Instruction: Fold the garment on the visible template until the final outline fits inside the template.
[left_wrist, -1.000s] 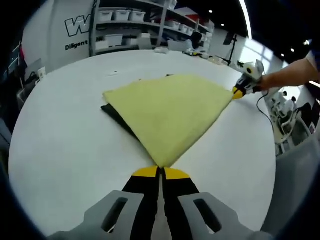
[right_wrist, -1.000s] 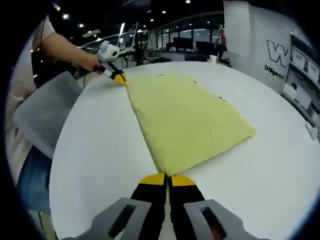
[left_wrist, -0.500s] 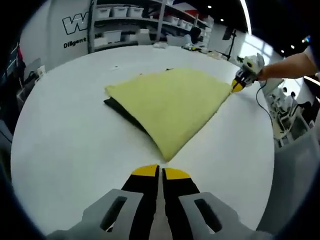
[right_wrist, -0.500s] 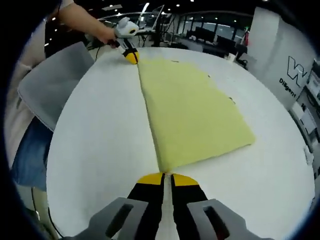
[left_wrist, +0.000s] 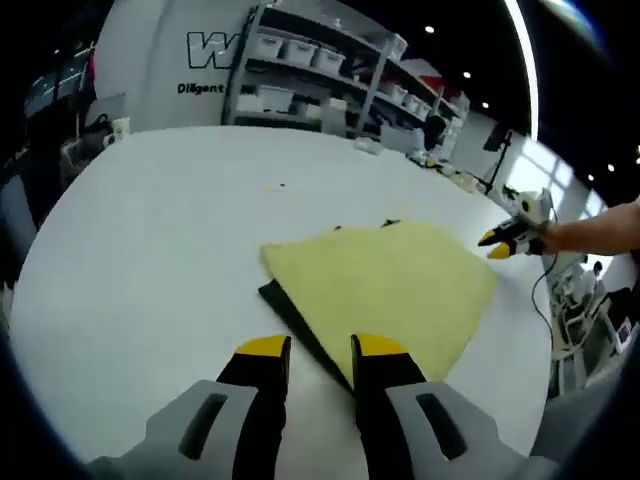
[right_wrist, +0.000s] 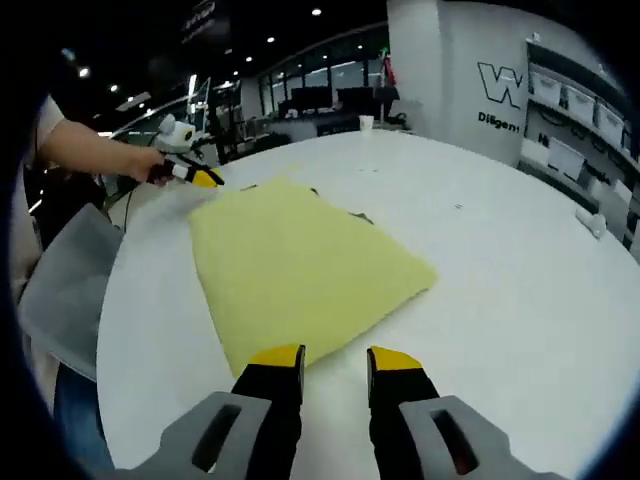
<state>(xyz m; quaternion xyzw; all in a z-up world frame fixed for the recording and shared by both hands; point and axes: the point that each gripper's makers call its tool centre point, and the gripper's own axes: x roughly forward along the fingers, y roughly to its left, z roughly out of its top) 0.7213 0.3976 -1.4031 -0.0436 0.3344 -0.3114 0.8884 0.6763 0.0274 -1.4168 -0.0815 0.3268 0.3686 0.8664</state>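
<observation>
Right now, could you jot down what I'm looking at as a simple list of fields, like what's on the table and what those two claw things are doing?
surface: round white table
garment: yellow cloth, folded flat
template: dark sheet, edge peeking out beneath the cloth
left gripper: jaws apart, empty, near the cloth's near edge
right gripper: jaws apart, empty, near the cloth's edge
background: shelves with bins, grey chair

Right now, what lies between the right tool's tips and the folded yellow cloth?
Bare white table, seen in the right gripper view; the tool stands open just short of the cloth.
</observation>
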